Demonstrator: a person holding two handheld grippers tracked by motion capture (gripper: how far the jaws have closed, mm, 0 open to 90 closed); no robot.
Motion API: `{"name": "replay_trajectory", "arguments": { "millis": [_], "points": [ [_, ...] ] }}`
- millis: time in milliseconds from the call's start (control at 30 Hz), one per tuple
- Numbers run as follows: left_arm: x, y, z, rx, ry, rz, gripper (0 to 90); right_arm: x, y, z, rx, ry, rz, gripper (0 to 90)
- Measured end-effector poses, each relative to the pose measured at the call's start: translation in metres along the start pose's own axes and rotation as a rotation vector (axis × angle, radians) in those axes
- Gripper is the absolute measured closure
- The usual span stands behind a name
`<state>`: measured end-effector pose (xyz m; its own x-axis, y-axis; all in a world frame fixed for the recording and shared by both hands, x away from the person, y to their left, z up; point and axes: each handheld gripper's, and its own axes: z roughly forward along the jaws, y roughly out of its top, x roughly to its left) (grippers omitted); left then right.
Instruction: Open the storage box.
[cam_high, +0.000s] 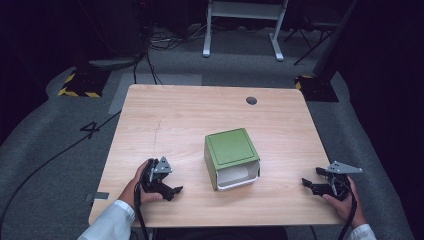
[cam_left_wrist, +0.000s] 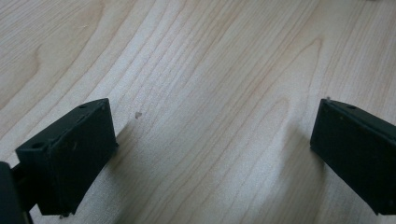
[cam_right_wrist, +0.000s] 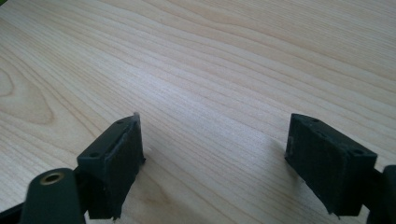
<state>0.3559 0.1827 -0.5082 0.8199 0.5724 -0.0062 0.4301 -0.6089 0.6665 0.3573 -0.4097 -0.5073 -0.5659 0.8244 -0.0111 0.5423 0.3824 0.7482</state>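
A green box (cam_high: 231, 157) with a white drawer (cam_high: 238, 176) partly pulled out at its front stands in the middle of the wooden table (cam_high: 185, 112). My left gripper (cam_high: 172, 189) rests near the table's front left, a hand's width from the box, open and empty. In the left gripper view its jaws stand wide apart over bare wood (cam_left_wrist: 215, 140). My right gripper (cam_high: 310, 184) sits near the front right edge, pointing toward the box, also open. The right gripper view has bare wood between its fingertips (cam_right_wrist: 212, 163).
A dark round hole (cam_high: 251, 100) marks the table's far side. Beyond the table are a white frame's legs (cam_high: 242, 30), cables on grey carpet, and yellow-black striped bases (cam_high: 80, 85) at both far corners.
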Motion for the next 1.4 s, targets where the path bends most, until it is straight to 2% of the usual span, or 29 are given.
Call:
{"name": "replay_trajectory", "arguments": {
  "millis": [233, 467, 633, 800, 933, 1000, 1067, 1133, 1167, 1400],
  "points": [
    [0.0, 0.0, 0.0, -0.001, 0.002, -0.003, 0.4, 0.001, 0.002, 0.001, 0.001, 0.009, -0.008, 18.9],
    [0.0, 0.0, 0.0, -0.001, 0.002, -0.004, 0.4, 0.0, 0.006, 0.002, 0.032, 0.02, -0.018, 20.6],
    [0.0, 0.0, 0.0, -0.001, 0.002, -0.004, 0.4, 0.006, 0.012, 0.0, 0.001, 0.097, -0.047, 18.9],
    [-0.001, -0.001, -0.001, 0.0, 0.007, -0.012, 0.4, 0.023, 0.031, -0.008, -0.034, 0.169, -0.111, 21.1],
    [-0.001, -0.001, -0.001, -0.001, 0.008, -0.011, 0.4, 0.044, 0.051, -0.011, -0.048, 0.224, -0.184, 21.7],
    [-0.001, -0.001, -0.001, 0.0, 0.008, -0.011, 0.5, 0.047, 0.054, -0.012, -0.052, 0.235, -0.192, 21.8],
    [-0.001, -0.001, -0.001, 0.0, 0.008, -0.011, 0.5, 0.06, 0.063, -0.012, -0.067, 0.272, -0.217, 22.3],
    [-0.001, -0.001, -0.001, 0.0, 0.008, -0.012, 0.5, 0.066, 0.068, -0.013, -0.073, 0.289, -0.225, 22.7],
    [-0.001, -0.001, -0.001, 0.0, 0.008, -0.012, 0.4, 0.066, 0.068, -0.013, -0.073, 0.289, -0.225, 22.7],
    [-0.001, -0.001, -0.001, 0.0, 0.009, -0.013, 0.5, 0.092, 0.084, -0.009, -0.08, 0.341, -0.286, 24.3]
  ]
}}
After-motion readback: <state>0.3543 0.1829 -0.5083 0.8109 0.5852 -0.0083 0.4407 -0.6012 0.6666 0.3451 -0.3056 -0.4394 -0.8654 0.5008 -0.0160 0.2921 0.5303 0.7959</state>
